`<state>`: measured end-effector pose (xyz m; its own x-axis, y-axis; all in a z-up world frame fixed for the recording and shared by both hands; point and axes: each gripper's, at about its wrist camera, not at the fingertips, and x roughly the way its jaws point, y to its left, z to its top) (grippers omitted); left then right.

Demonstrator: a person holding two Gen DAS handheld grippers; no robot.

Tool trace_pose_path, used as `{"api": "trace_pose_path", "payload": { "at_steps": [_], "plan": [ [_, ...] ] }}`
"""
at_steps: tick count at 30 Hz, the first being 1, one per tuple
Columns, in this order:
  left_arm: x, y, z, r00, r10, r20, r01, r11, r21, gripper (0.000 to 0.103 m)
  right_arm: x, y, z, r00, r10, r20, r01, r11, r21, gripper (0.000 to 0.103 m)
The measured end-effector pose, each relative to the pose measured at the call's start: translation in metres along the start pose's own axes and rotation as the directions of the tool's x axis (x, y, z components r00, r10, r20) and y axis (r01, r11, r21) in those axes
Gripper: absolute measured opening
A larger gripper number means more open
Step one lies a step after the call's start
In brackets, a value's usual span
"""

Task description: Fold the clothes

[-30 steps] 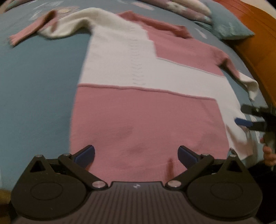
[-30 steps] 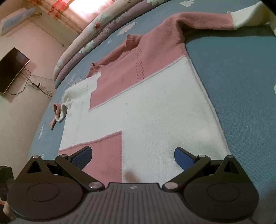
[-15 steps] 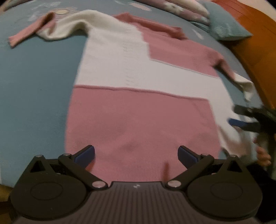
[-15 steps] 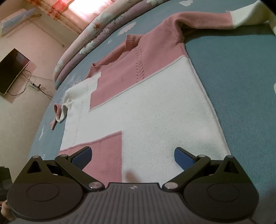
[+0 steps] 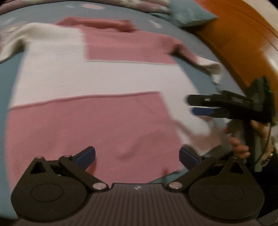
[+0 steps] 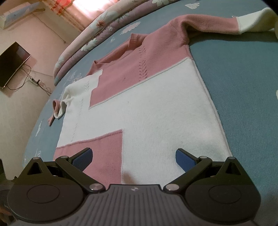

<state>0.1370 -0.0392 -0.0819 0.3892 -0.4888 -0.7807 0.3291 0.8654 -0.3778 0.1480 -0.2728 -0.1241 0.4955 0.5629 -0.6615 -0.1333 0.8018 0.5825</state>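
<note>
Pink and cream blocks of knit make up the sweater [image 6: 152,107], which lies spread flat, front up, on a blue-grey bedspread [image 6: 243,73] printed with pale flowers. No brand tag or readable writing shows on the garment; the only marking anywhere is a small pale emblem on the ribbed body of each tool, too small to read.

The right gripper [image 6: 133,157] sits low over the hem, its two blue-padded fingers spread wide apart with nothing between them, straddling the seam where the pink lower panel meets the cream one. The left wrist view, which is blurred, catches it from the side: it is held level over the cream corner of the hem, with a hand [image 5: 243,140] wrapped round its grip below.

The left gripper [image 5: 137,155] is likewise spread wide and empty, hanging over the pink part of the hem at the near edge of the bed.

One sleeve [image 6: 217,22] runs out pink to a cream cuff at the far right, the other sleeve [image 6: 58,109] lies crumpled beside the cream shoulder. A folded floral quilt [image 6: 97,33] lines the far side of the bed, a dark screen [image 6: 12,60] hangs on the wall with cables trailing beneath, and an orange wooden headboard [image 5: 243,43] rises behind a teal pillow [image 5: 189,12].
</note>
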Motion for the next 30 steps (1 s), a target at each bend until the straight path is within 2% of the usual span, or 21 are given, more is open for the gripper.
{"api": "trace_pose_path", "payload": {
  "at_steps": [4, 6, 8, 10, 12, 14, 17, 18, 21, 23, 26, 28, 30],
  "plan": [
    [0.029, -0.013, 0.0, 0.997, -0.068, -0.041, 0.067, 0.997, -0.026, 0.102, -0.001, -0.002, 0.001, 1.0, 0.011, -0.003, -0.011, 1.0, 0.006, 0.103],
    [0.032, -0.029, -0.004, 0.995, -0.09, -0.045, 0.09, 0.996, 0.015, 0.102, -0.001, -0.003, 0.001, 1.0, 0.015, -0.007, -0.015, 1.0, 0.012, 0.103],
    [0.03, -0.042, -0.006, 0.987, -0.14, -0.076, 0.146, 0.987, 0.071, 0.102, -0.002, -0.004, 0.001, 1.0, 0.017, -0.011, -0.017, 1.0, 0.015, 0.103],
    [0.026, -0.053, -0.002, 0.993, -0.11, -0.048, 0.116, 0.983, 0.144, 0.102, -0.002, -0.004, 0.002, 1.0, 0.019, -0.013, -0.018, 1.0, 0.016, 0.103],
    [0.021, -0.054, 0.005, 0.997, -0.081, 0.009, 0.078, 0.981, 0.176, 0.102, -0.002, -0.004, 0.002, 1.0, 0.02, -0.013, -0.02, 1.0, 0.016, 0.103],
    [0.026, -0.048, 0.01, 0.995, -0.099, 0.006, 0.097, 0.985, 0.139, 0.102, -0.002, -0.004, 0.002, 1.0, 0.021, -0.014, -0.02, 1.0, 0.016, 0.103],
    [0.044, -0.044, 0.007, 0.991, -0.113, -0.065, 0.119, 0.989, 0.093, 0.102, -0.001, -0.004, 0.002, 1.0, 0.022, -0.014, -0.022, 1.0, 0.017, 0.103],
    [0.042, -0.049, 0.004, 0.993, -0.104, -0.051, 0.11, 0.987, 0.119, 0.102, -0.001, -0.004, 0.002, 1.0, 0.022, -0.014, -0.022, 1.0, 0.019, 0.103],
    [0.042, -0.066, -0.002, 0.987, -0.132, -0.091, 0.147, 0.972, 0.183, 0.102, -0.001, -0.004, 0.001, 1.0, 0.022, -0.014, -0.022, 1.0, 0.019, 0.103],
    [0.04, -0.071, -0.002, 0.988, -0.118, -0.099, 0.137, 0.967, 0.216, 0.102, -0.001, -0.004, 0.002, 1.0, 0.021, -0.015, -0.021, 1.0, 0.016, 0.103],
    [0.032, -0.066, 0.001, 0.982, -0.176, -0.072, 0.186, 0.966, 0.179, 0.102, -0.002, -0.004, 0.001, 1.0, 0.02, -0.015, -0.02, 1.0, 0.013, 0.103],
    [0.031, -0.064, 0.005, 0.987, -0.153, -0.044, 0.159, 0.97, 0.183, 0.102, -0.002, -0.004, 0.001, 1.0, 0.02, -0.015, -0.02, 1.0, 0.012, 0.103],
    [0.04, -0.062, 0.006, 0.988, -0.142, -0.068, 0.151, 0.976, 0.159, 0.102, -0.002, -0.004, 0.001, 1.0, 0.019, -0.015, -0.019, 1.0, 0.012, 0.103]
  ]
}}
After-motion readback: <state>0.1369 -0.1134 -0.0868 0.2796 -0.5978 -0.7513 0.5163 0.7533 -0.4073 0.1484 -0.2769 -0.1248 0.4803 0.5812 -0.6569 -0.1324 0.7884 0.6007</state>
